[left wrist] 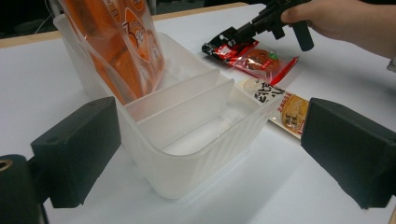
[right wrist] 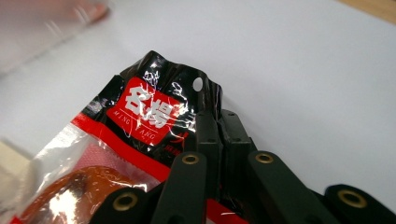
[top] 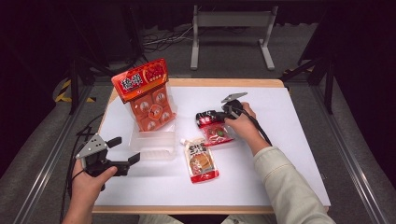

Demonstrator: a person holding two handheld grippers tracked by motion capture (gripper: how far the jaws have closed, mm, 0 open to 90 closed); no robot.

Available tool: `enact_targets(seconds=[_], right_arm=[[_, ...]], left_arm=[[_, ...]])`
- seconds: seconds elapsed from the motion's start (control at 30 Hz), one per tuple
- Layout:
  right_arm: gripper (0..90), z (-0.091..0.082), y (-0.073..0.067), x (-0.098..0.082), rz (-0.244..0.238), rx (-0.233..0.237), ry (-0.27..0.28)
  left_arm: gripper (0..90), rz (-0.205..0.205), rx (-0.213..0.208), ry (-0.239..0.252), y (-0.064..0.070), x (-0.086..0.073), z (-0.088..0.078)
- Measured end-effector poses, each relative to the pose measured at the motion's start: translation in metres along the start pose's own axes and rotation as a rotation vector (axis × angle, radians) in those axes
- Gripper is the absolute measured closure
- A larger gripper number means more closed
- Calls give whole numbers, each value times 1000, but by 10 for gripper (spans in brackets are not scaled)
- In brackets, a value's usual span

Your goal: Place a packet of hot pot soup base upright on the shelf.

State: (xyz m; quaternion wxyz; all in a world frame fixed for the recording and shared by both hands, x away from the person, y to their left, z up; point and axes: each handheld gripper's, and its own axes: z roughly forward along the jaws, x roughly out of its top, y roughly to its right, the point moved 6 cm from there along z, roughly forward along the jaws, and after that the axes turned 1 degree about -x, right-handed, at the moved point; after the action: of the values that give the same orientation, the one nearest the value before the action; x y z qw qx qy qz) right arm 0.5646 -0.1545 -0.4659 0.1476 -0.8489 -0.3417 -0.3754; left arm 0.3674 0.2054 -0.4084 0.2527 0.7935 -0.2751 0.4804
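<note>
right gripper (top: 219, 113) pinching the black header edge of the red-and-clear plastic snack packet (top: 214, 128), which lies flat on the white table (top: 289, 140).
jaws closed together on the packet's black top seam beside its hang hole, seen in the right gripper view (right wrist: 219, 135); packet sits just right of the translucent plastic divided bin (top: 154, 144), above the white-and-red spouted sauce pouch (top: 201, 161). tall orange bag (top: 144, 93) stands upright in the bin's far compartment; near compartments free. left gripper (top: 122, 154) hangs with jaws spread wide, holding nothing, near the bin's left front corner. judgement: grip is on thin film only, so lift slowly and straight up, let the packet hang, then lower it into a free slot; left gripper could steady the bin wall.
</note>
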Motion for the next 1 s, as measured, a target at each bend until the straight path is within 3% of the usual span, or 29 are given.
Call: enact_targets(seconds=[0.23, 0.5, 0.63, 0.77, 1.0], right_arm=[[889, -35, -4, 19, -6, 33, 79], [897, -61, -6, 25, 29, 101, 91], [898, -75, -9, 27, 50, 161, 97], [900, -89, -12, 31, 62, 200, 129], [900, -108, -25, 34, 43, 245, 170]], left_arm=[[57, 1, -5, 5, 0, 2, 2], [58, 2, -11, 6, 1, 5, 5], [58, 8, -8, 13, 0, 6, 5], [59, 1, -6, 13, -1, 6, 4], [60, 0, -11, 13, -2, 6, 5]])
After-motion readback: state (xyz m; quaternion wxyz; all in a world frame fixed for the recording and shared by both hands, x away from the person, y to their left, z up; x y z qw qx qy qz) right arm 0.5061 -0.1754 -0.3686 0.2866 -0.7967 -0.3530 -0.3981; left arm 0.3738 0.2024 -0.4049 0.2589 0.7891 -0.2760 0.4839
